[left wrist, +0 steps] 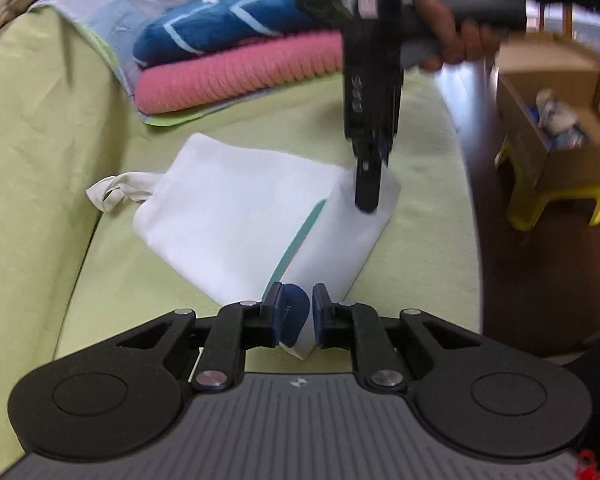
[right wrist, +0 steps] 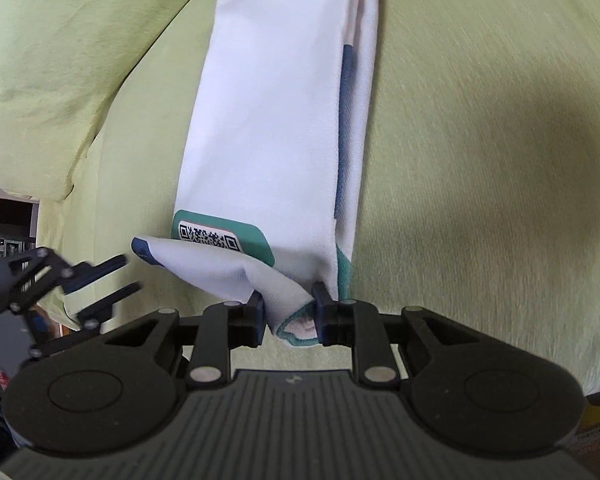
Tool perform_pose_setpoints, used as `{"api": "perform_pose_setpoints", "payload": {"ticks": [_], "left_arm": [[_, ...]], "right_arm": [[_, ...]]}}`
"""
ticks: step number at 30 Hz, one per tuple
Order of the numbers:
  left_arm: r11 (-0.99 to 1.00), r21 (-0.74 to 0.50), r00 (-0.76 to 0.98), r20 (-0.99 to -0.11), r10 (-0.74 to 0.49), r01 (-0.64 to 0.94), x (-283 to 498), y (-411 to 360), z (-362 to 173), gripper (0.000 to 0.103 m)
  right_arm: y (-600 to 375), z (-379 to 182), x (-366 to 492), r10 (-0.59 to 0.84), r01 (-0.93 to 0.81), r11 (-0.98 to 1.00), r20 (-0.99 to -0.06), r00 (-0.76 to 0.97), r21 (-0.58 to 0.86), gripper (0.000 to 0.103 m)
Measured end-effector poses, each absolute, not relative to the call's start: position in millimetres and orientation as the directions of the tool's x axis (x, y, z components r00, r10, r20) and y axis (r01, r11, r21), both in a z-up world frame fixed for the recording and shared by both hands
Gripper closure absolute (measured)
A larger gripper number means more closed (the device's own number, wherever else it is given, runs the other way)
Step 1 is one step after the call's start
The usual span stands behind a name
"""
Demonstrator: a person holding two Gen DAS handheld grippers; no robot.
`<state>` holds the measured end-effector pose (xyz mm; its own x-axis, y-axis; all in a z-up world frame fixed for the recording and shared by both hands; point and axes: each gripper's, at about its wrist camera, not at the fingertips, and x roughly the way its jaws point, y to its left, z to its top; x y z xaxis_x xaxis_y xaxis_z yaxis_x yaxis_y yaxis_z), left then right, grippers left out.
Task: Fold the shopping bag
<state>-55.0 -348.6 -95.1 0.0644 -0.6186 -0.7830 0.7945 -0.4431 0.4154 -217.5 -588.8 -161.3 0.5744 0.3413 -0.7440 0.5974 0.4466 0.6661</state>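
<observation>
A white shopping bag (left wrist: 236, 216) with teal and navy print lies partly folded on a green sofa seat (left wrist: 100, 288), its handle (left wrist: 120, 190) sticking out to the left. My left gripper (left wrist: 297, 316) is shut on the bag's near corner, which shows a navy patch. My right gripper (left wrist: 367, 190) comes down from above and is shut on the far right corner. In the right wrist view the bag (right wrist: 276, 120) runs away as a long strip with a QR label (right wrist: 210, 238). My right gripper (right wrist: 289, 312) pinches a bunched corner; the left gripper (right wrist: 112, 280) shows at the lower left.
A pink knit (left wrist: 236, 76) and a blue towel (left wrist: 220, 28) are stacked on a patterned cloth at the sofa's back. A cardboard box (left wrist: 556, 120) sits on a yellow stool (left wrist: 556, 204) on the dark floor to the right. The sofa edge (left wrist: 470, 216) runs close to the bag.
</observation>
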Motion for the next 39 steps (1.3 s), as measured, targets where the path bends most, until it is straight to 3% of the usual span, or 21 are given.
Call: {"api": "perform_pose_setpoints", "payload": {"ticks": [9,13,14,16,20,22,25,28,39], "left_arm": [[-0.382,0.368,0.091,-0.810,-0.580,0.848,-44,-370,-123,0.090],[-0.360,0.355,0.093,-0.811,-0.577,0.863,-42,-370,-123,0.091],[-0.355,0.351,0.093,-0.812,-0.577,0.866,-42,-371,-123,0.091],[-0.344,0.345,0.094,-0.812,-0.575,0.873,-41,-371,-123,0.091],[-0.322,0.331,0.096,-0.814,-0.573,0.887,-40,-372,-123,0.092],[-0.311,0.324,0.097,-0.815,-0.572,0.894,-40,-373,-123,0.092],[-0.302,0.319,0.098,-0.816,-0.570,0.898,-39,-373,-123,0.092],[-0.296,0.316,0.097,-0.814,-0.572,0.902,-39,-372,-123,0.091],[-0.242,0.283,0.097,-0.811,-0.578,0.928,-36,-374,-123,0.091]], "right_arm": [[-588,-161,-199,0.312,0.625,0.428,-0.755,0.576,0.653,0.085],[-561,-139,-207,0.113,0.618,0.534,-0.773,0.624,0.577,0.077],[-550,-133,-210,0.034,0.622,0.571,-0.773,0.634,0.536,0.075],[-512,-119,-216,-0.210,0.665,0.658,-0.762,0.613,0.353,0.053],[-422,-115,-216,-0.573,0.680,0.730,-0.601,0.557,-0.066,0.065],[-389,-121,-209,-0.649,0.639,0.734,-0.513,0.561,-0.230,0.081],[-370,-134,-192,-0.701,0.577,0.712,-0.440,0.561,-0.399,0.087],[-385,-146,-178,-0.697,0.547,0.716,-0.478,0.534,-0.433,0.086],[-419,-157,-185,-0.619,0.553,0.777,-0.528,0.581,-0.303,0.084]]}}
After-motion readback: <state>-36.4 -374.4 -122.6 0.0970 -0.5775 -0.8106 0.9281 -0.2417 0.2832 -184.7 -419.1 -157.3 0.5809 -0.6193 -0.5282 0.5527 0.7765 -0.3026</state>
